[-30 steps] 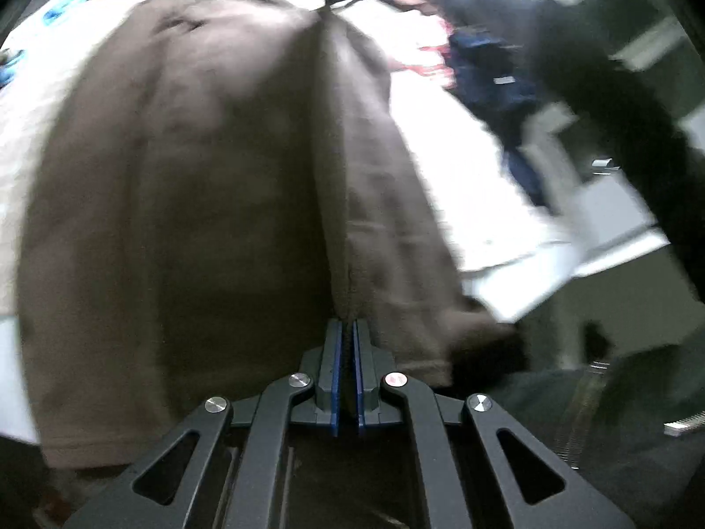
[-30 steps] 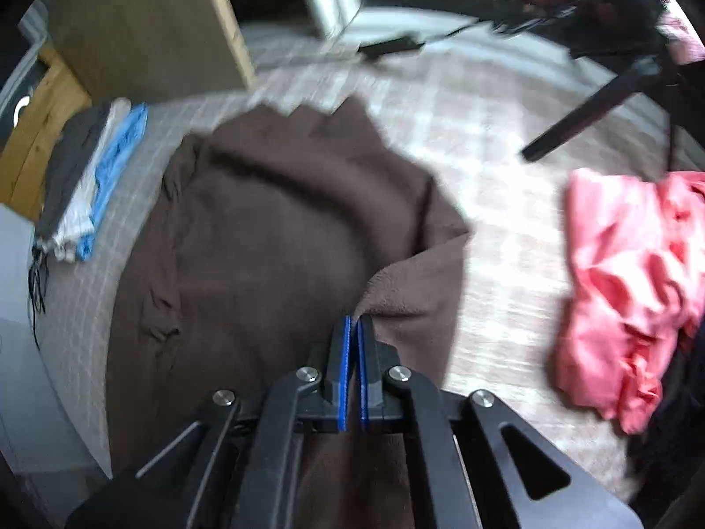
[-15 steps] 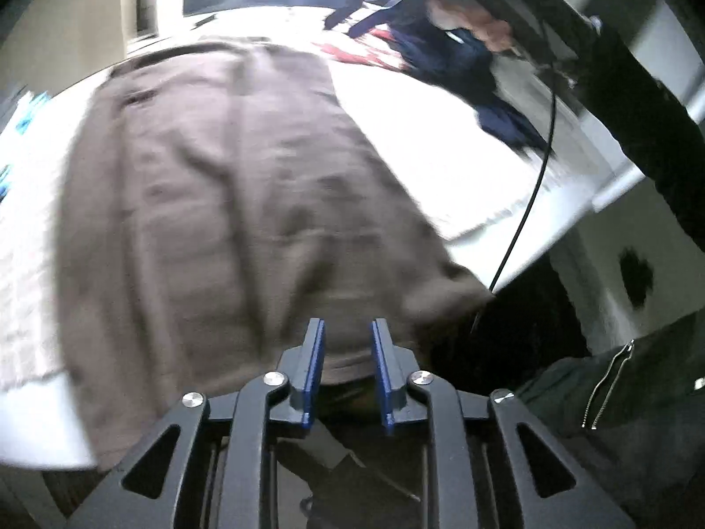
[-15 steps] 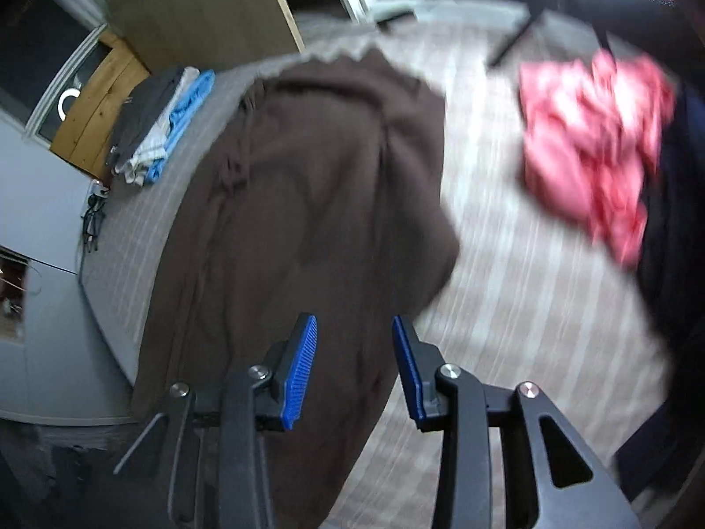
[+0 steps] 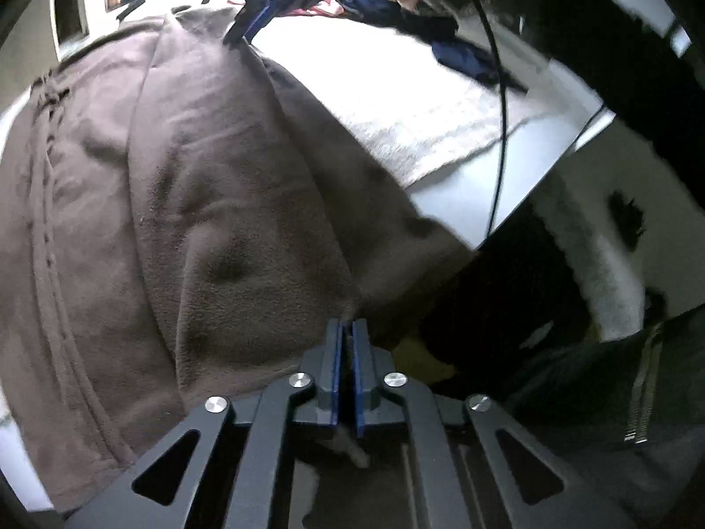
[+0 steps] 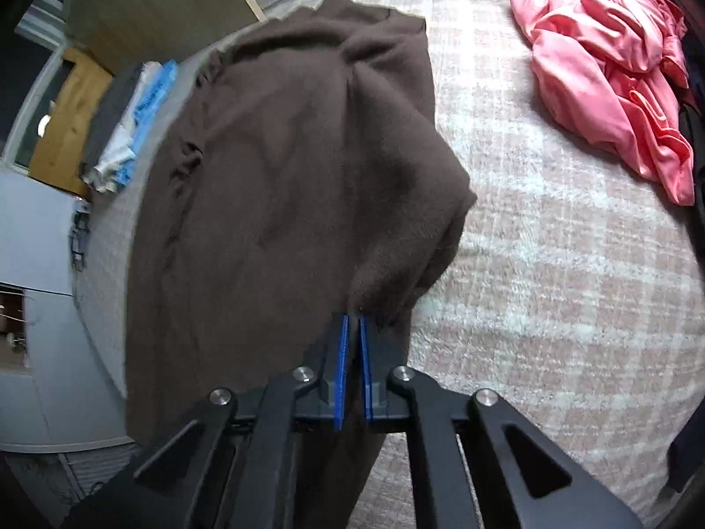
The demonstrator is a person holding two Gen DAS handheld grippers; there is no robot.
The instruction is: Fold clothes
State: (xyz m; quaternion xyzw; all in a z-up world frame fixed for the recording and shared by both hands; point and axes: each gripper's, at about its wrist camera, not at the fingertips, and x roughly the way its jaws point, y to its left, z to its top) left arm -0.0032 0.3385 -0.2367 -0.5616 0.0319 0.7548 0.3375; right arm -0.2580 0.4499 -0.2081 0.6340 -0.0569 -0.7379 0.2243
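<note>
1. Brown fleece garment [image 6: 299,167] lies spread on checked bed cover [image 6: 551,308].
2. Right view alone shows pink garment [image 6: 603,70] and folded stack [image 6: 128,123].
3. Left gripper [image 5: 346,330] and right gripper [image 6: 353,326] each pinch a fleece edge, jaws nearly closed.

Checked bed [image 6: 551,273] carries brown garment [image 6: 286,167], pink garment [image 6: 608,70].

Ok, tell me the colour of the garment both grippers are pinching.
Dark brown garment; it shows best in the right wrist view.
</note>
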